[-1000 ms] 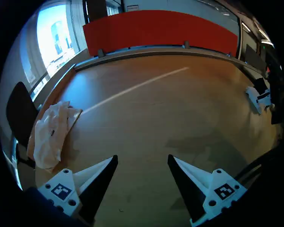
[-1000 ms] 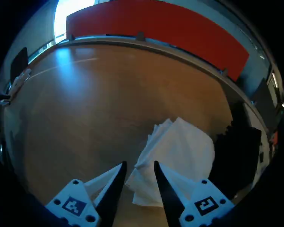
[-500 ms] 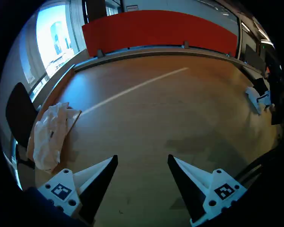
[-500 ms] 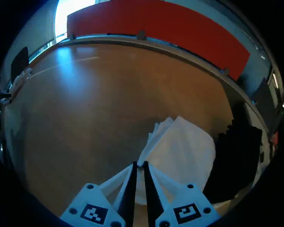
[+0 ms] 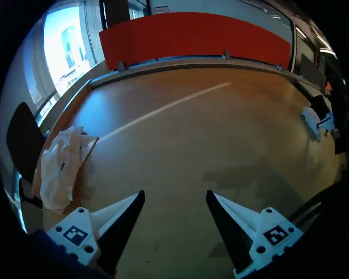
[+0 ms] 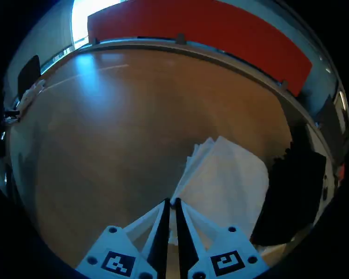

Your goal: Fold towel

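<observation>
The right gripper (image 6: pixel 171 204) has closed, fingers now clamped on the towel (image 6: pixel 225 181) edge. The left gripper (image 5: pixel 174 195) hovers over the counter (image 5: pixel 184 130), fingers apart. Folding can likely start.

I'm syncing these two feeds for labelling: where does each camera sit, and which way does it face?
Left gripper view: rides on the left gripper, looking forward between its open fingers across the wooden table to the red panel, with a crumpled cloth at the table's left edge.
Right gripper view: rides on the right gripper, looking down along fingers pinched on the folded towel.
Shared: the table, the red panel and the crumpled cloth.
</observation>
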The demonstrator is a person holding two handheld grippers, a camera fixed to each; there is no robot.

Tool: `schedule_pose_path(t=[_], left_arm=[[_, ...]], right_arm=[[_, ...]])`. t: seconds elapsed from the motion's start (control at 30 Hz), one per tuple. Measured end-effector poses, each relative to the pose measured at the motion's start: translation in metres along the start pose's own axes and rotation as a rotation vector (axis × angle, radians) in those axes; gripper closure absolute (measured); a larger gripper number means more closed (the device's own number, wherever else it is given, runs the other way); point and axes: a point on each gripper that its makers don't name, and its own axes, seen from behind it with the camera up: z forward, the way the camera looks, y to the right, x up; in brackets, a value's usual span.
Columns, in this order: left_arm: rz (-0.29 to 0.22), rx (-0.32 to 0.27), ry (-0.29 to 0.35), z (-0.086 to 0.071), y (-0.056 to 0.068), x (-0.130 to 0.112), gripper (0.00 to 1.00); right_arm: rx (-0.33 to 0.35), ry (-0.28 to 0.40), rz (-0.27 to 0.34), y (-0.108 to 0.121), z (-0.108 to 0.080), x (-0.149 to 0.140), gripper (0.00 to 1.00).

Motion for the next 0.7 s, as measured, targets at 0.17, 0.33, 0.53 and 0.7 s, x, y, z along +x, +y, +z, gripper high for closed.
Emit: schedule_pose_path(t=[0.17, 0.33, 0.53, 0.7], left_arm=[[0.002, -0.002, 0.002, 0.0007, 0.0013, 0.0015, 0.02], [0.005, -0.005, 0.005, 0.0014, 0.0026, 0.0038, 0.02], [0.005, -0.006, 0.005, 0.0018, 0.004, 0.0045, 0.02], [0.003, -0.006, 0.005, 0.0016, 0.0036, 0.0039, 0.02]], right_arm=[[0.008, -0.016, -0.008, -0.0016, -0.0029, -0.0076, 0.91], [0.008, -0.018, -0.004, -0.0013, -0.0045, -0.0101, 0.91], [-0.012, 0.002, -0.001, 0.002, -0.0059, -0.0063, 0.82], [-0.03, 0.028, 0.007, 0.0053, -0.0082, -0.0005, 0.43]])
